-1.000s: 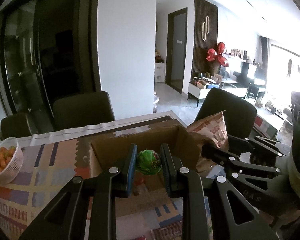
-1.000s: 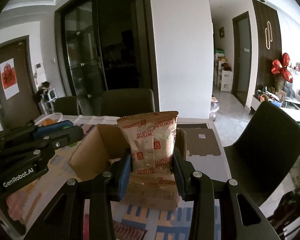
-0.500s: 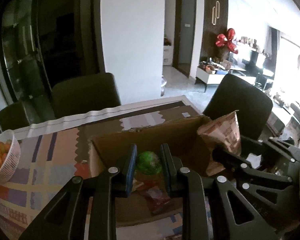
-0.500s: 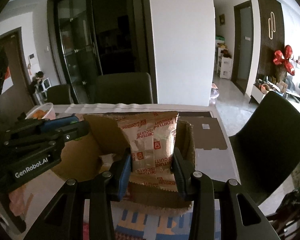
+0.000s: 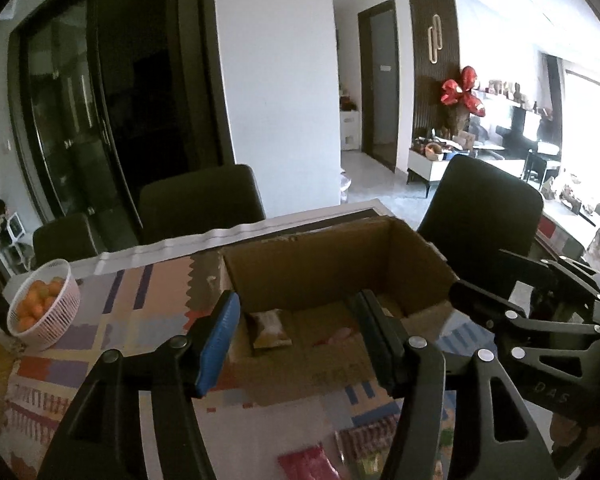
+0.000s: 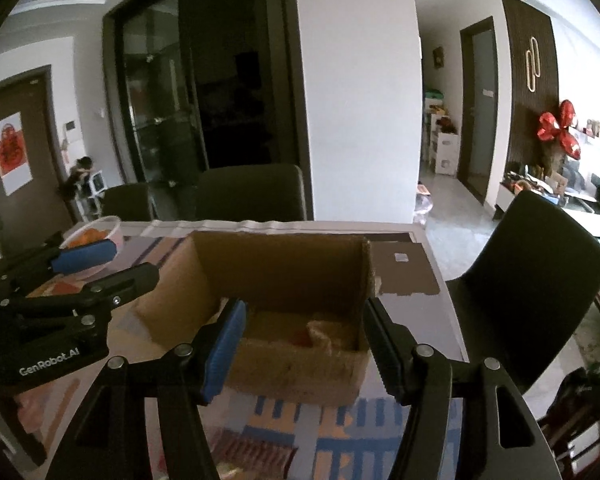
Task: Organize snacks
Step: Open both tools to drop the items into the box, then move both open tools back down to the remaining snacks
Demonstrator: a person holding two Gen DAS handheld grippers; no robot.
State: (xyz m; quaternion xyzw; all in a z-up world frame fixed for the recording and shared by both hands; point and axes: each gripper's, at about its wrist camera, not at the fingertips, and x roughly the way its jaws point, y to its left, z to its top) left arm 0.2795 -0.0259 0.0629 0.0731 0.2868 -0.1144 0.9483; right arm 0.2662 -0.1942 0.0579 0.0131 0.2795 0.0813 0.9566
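Both the left claw (image 5: 296, 336) and right claw (image 6: 304, 344) gape empty over the brown cardboard box (image 5: 332, 264) holding crinkled snack packets (image 5: 269, 327).

dim room, window glare right, fisheye-warped edges.

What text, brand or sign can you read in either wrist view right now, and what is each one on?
"GenRobot.AI": white lettering on the black body of the left tool, seen from the right wrist view.
"DAS": faint embossed letters on the black body of the right tool, seen from the left wrist view; possibly partial.
Red paper sign on the brown door: symbol too blurred to read.
Snack packet in the brown cardboard box: print unreadable.
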